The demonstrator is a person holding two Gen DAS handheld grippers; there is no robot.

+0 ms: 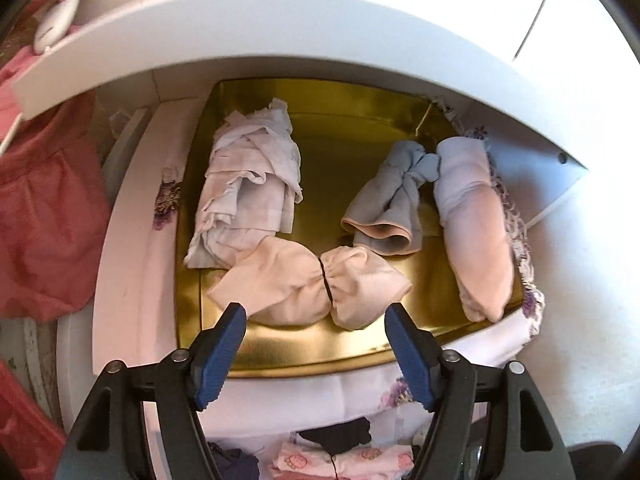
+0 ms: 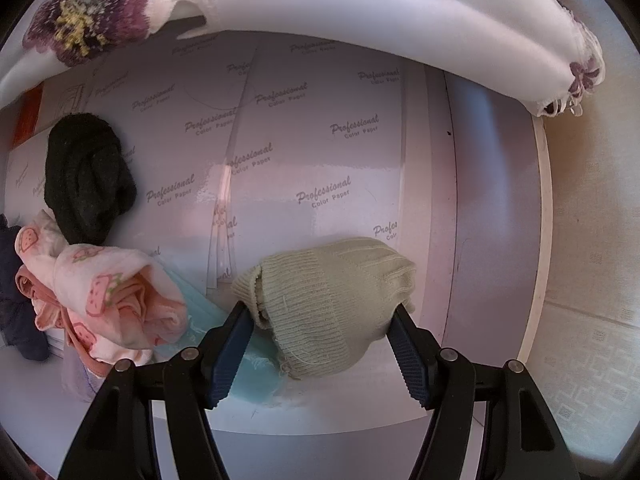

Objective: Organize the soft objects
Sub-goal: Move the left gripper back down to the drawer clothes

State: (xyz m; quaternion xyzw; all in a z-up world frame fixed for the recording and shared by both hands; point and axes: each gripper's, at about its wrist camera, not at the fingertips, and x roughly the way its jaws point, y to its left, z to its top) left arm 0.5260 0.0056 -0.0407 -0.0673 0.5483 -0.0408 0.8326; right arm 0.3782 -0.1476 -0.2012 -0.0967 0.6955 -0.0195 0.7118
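A gold tray (image 1: 360, 120) holds several soft bundles: a white cloth bundle (image 1: 248, 188) at the left, a grey sock bundle (image 1: 388, 204), a lilac-and-peach roll (image 1: 476, 232) at the right, and a peach bundle (image 1: 280, 284) tied with a black band at the front. My left gripper (image 1: 316, 314) stands open just in front of the peach bundle, its blue pads clear of it. In the right wrist view a cream knitted bundle (image 2: 332, 300) sits between the fingers of my right gripper (image 2: 322, 312). Both pads press its sides, just over the printed white paper (image 2: 280, 140).
A white shelf board (image 1: 280, 32) overhangs the tray and a red garment (image 1: 44, 208) hangs to its left. A flower-embroidered white cloth (image 2: 360, 20) lies under the tray. A black sock ball (image 2: 88, 176), a strawberry-print cloth (image 2: 108, 292) and a light blue item (image 2: 248, 368) lie left of the cream bundle.
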